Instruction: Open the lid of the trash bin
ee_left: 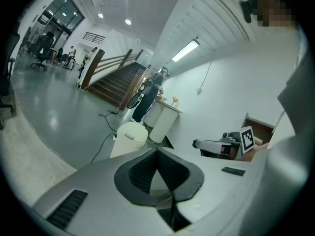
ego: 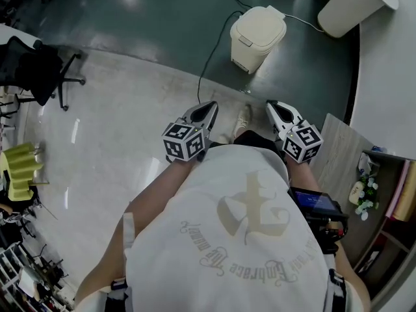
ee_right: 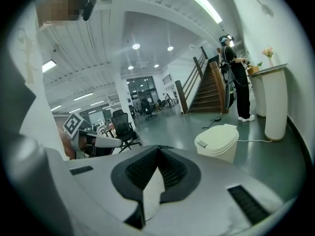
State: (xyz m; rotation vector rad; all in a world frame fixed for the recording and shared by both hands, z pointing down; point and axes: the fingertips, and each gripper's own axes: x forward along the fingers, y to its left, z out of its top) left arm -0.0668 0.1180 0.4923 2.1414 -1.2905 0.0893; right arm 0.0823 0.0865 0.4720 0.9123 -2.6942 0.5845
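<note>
Fingers (ee_left: 140,173) of left gripper (ego: 210,108) and right gripper (ego: 271,105) are sitting clenched, empty. The trash bin (ego: 252,54) is standing well ahead on the dark floor (ego: 162,18), lid (ego: 259,23) down (cable (ego: 209,54) trailing beside it); we are risking shoving it over.

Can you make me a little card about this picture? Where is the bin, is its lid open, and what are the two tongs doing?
trash bin: cream, standing on the dark floor, ahead of both tongs
lid: closed
left tongs: shut, holding nothing, up in the air, not touching the bin
right tongs: shut, holding nothing, up in the air, not touching the bin
task so far: lid not opened yet
</note>
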